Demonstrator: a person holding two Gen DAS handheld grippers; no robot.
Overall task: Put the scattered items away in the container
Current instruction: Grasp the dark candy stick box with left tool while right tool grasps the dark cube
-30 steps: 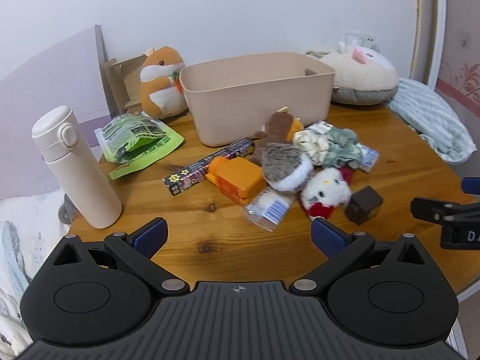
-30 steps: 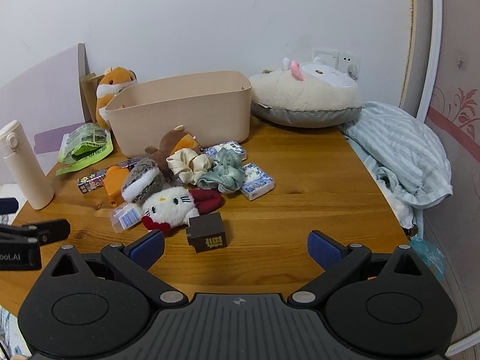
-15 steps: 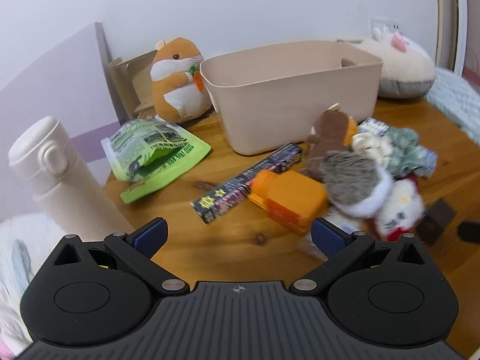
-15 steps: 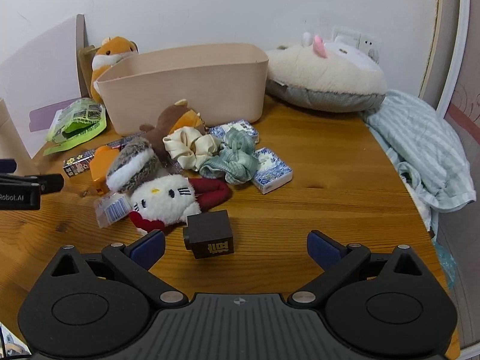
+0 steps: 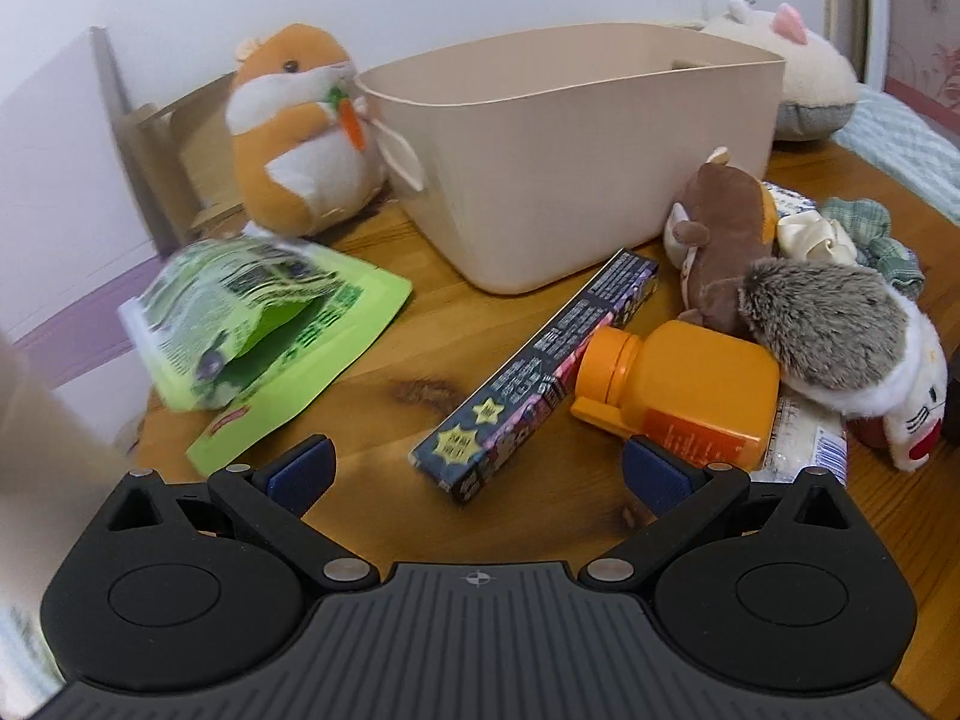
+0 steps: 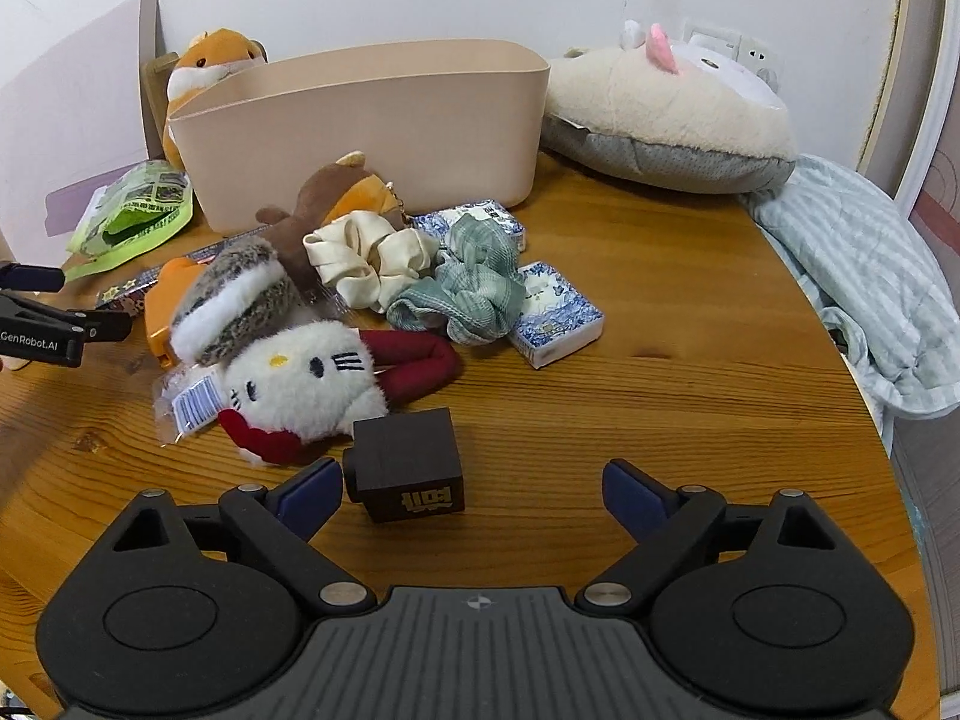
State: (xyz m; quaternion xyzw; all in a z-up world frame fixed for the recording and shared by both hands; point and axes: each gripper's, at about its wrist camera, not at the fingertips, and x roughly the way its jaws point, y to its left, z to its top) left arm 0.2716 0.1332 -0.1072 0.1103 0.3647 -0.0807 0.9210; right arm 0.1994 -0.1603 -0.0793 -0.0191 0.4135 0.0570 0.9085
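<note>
Both jaws wide, empty: left gripper (image 5: 477, 471) faced the long box (image 5: 540, 369) in front of the bin (image 5: 576, 162), its long axis running diagonally away toward the bin; right gripper (image 6: 471, 489) had the cube (image 6: 408, 462) by its left finger.

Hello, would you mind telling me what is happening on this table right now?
A person with a gripper in each hand is tidying scattered items into the beige bin. Nothing is held yet, and from these angles no item shows inside the bin. The left gripper is open, with the long dark box lying between and ahead of its fingers. The right gripper is open around the dark brown cube. The plush toys, scrunchies and orange bottle lie on the wooden table.
</note>
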